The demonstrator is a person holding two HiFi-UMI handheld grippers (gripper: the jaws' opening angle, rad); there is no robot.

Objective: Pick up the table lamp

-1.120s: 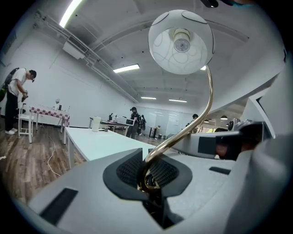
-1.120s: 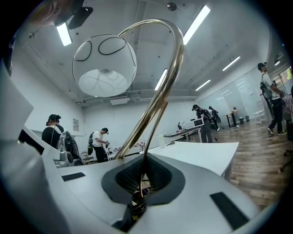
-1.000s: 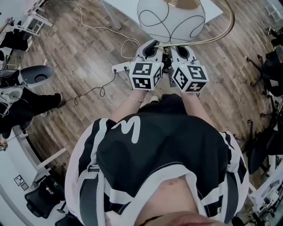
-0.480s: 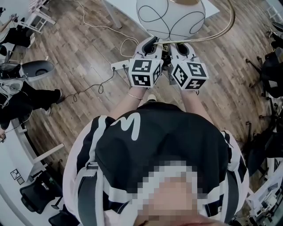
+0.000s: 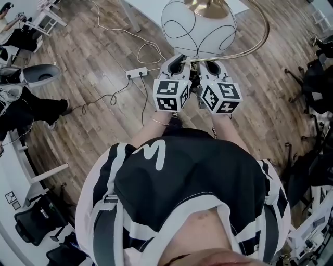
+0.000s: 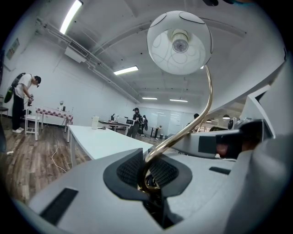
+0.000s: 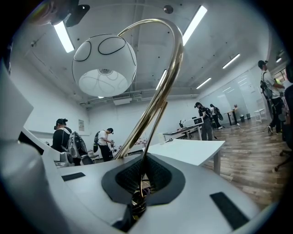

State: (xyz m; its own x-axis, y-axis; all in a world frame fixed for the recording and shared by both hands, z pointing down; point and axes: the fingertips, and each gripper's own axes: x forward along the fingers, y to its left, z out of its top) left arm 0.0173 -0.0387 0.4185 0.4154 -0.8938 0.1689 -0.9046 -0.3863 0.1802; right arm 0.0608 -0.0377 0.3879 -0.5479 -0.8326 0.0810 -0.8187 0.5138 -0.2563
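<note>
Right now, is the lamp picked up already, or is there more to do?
Looks picked up: the table lamp hangs over the wooden floor, not standing on the white table. In hand: the left gripper and right gripper each have fingers shut on its gold stem. To do: only keep that hold; no set-down spot is shown.

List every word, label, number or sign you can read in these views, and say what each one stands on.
"M": a single large white letter-like mark on the person's black top.
Left marker cube and right marker cube: black-and-white square patterns only, no letters or numbers.
Wall notice: too small to read.
Table lamp: only looping black lines on the shade, no writing.
</note>
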